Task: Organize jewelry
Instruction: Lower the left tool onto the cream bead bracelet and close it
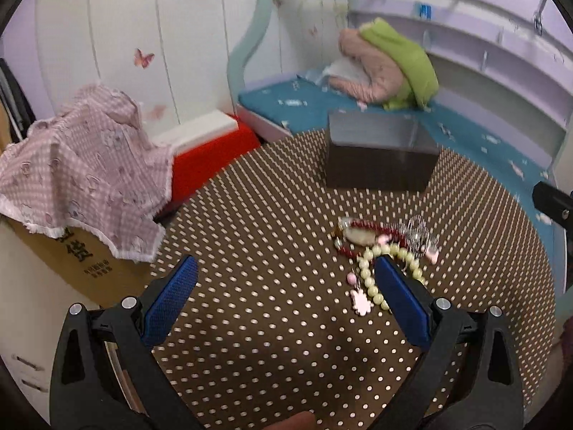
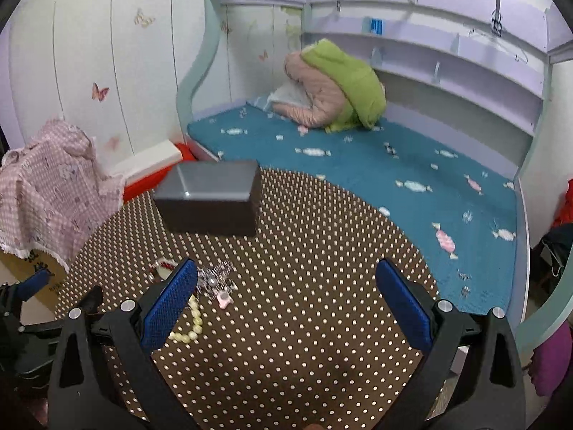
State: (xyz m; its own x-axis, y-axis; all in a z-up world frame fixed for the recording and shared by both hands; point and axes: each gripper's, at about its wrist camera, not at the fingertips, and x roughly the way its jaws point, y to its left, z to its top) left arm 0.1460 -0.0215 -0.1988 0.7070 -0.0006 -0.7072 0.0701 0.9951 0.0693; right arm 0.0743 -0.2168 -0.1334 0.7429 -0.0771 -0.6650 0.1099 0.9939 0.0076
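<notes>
On my left wrist camera, the left gripper (image 1: 286, 268) hangs over the brown dotted tablecloth (image 1: 258, 222) with its blue pads spread wide and nothing between them. The jewelry is heaped just past my right fingertip: a pale bead bracelet (image 1: 369, 276) curls around that tip, partly hidden behind it, with a pink charm (image 1: 361, 301) lying just inside it. Beyond the beads I see a red bead strand (image 1: 361, 229) and a silvery piece (image 1: 417, 233), blurred, all touching in one pile. Farther ahead and slightly right sits a closed dark grey box (image 1: 379, 154), well apart from the heap. To my left a pink checked cloth (image 1: 82, 175) drapes over a cardboard box (image 1: 82, 265).

On my right wrist camera, the right gripper (image 2: 286, 268) is likewise released, pads wide, gripping nothing. The same heap lies at my left fingertip: the pale bead bracelet (image 2: 191, 326) runs out from behind that pad, the silvery piece (image 2: 216, 276) and a small pink charm (image 2: 225, 299) just inside it. The dark grey box (image 2: 211, 197) stands ahead to the left. The left gripper (image 2: 32, 286) shows at the far left edge.
</notes>
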